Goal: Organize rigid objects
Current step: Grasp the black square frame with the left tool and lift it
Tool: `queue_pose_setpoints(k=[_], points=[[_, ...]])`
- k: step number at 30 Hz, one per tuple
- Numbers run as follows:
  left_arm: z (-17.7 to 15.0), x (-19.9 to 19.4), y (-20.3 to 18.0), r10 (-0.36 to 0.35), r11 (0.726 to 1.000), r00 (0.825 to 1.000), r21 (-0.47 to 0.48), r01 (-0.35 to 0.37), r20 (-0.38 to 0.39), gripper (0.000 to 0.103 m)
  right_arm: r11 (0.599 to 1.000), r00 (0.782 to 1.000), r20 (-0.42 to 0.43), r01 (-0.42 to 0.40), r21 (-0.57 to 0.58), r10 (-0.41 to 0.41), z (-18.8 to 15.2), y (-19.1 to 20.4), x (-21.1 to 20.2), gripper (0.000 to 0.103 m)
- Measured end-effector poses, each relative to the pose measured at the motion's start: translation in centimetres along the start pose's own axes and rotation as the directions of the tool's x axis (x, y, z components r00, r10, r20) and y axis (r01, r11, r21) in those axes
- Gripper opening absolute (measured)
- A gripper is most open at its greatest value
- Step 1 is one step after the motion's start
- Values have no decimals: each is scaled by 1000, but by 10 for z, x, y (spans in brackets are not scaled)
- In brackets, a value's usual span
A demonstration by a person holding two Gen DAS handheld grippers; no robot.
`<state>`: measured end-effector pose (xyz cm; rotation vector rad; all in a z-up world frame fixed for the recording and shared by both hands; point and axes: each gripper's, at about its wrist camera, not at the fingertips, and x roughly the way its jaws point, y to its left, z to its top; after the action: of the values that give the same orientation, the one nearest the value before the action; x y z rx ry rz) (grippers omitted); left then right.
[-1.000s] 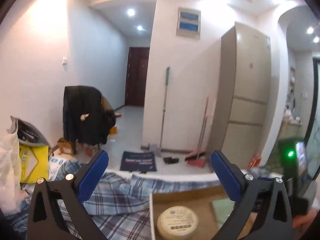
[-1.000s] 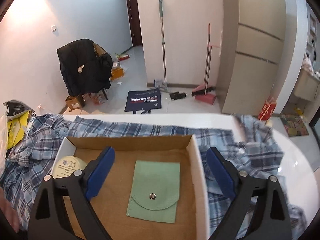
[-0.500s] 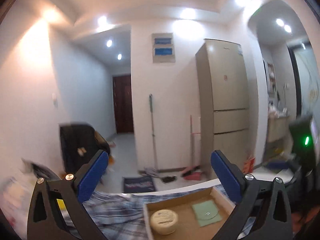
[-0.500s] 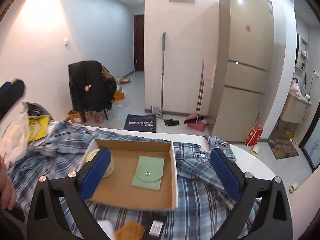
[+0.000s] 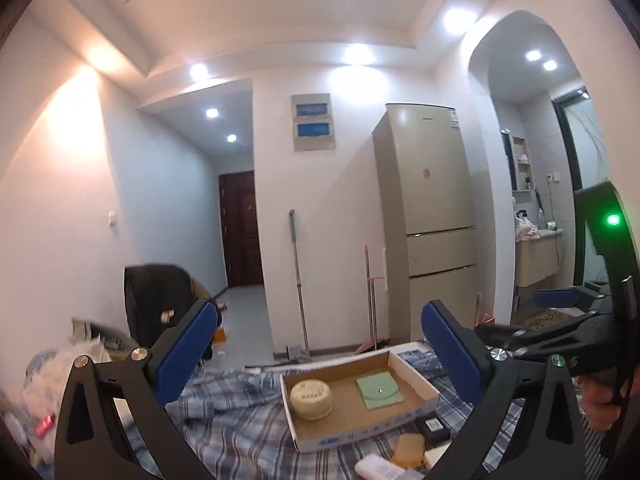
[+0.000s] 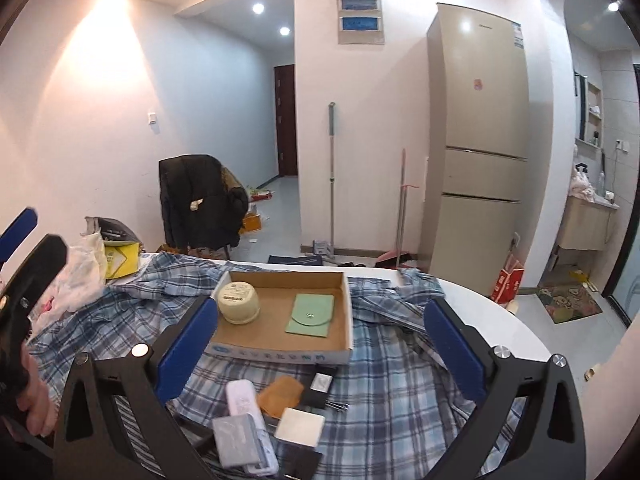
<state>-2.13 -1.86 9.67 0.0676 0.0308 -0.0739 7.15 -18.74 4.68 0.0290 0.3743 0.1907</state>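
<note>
A shallow cardboard box [image 6: 280, 356] lies on a blue plaid cloth [image 6: 380, 380]. Inside it are a cream round tin [image 6: 239, 304] and a green snap pouch [image 6: 311, 314]. Several loose things lie in front of the box: an orange piece [image 6: 281, 396], a white square [image 6: 300, 426], a grey case [image 6: 240, 440] and a white bar [image 6: 240, 394]. My right gripper [image 6: 320, 312] hovers above them, its jaws opening with nothing between them. My left gripper [image 5: 318, 320] is open and empty, well back from the box [image 5: 360, 432], tin [image 5: 311, 398] and pouch [image 5: 380, 390].
Plastic bags and a yellow carton [image 6: 120, 256] crowd the table's left end. The white tabletop [image 6: 500, 320] shows bare at the right. Beyond it are a chair with a black jacket [image 6: 200, 204], a mop, a broom and a fridge [image 6: 480, 140]. A hand [image 6: 36, 400] shows at the left edge.
Both grippers have pulled back and risen from the box, which now looks smaller. The loose things in front of it have come into view. The right jaws have widened slightly.
</note>
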Motion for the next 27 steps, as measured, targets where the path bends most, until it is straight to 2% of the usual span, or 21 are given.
queue_pose_setpoints(k=[3,7,11,14,15,18,20,24,25,27], points=[[-13,7,11,7,999,999,-39,-8,-37,103,999,999,3,35,26,-35,-10,-7,1,102],[-36,24,16,2,999,994,-39,-6,-114,103,996,996,-25,88,16,-88,-23,-11,18,103],[-55,39,17,-68,996,974,-75,53,-215,103,997,995,-91,52,58,-46,-34,-17,41,103],[-66,50,14,-58,997,953,-67,39,-296,103,995,992,-123,45,90,-33,-44,-20,54,103],[-70,54,14,-67,996,943,-78,44,-327,103,995,991,-130,43,92,-31,-48,-21,56,103],[-83,63,18,-154,981,889,-171,87,-431,103,995,988,-150,37,93,-23,-55,-24,61,103],[-94,68,16,-135,983,845,-177,48,-518,103,995,987,-158,42,91,-28,-59,-25,62,103],[-122,68,11,-105,989,774,-148,16,-624,103,996,985,-168,42,79,-28,-62,-23,64,103],[-131,68,9,-101,991,752,-134,17,-652,103,996,986,-166,43,73,-30,-62,-22,64,103],[-142,69,6,-105,991,723,-129,22,-683,103,997,986,-165,47,57,-37,-63,-19,64,103]])
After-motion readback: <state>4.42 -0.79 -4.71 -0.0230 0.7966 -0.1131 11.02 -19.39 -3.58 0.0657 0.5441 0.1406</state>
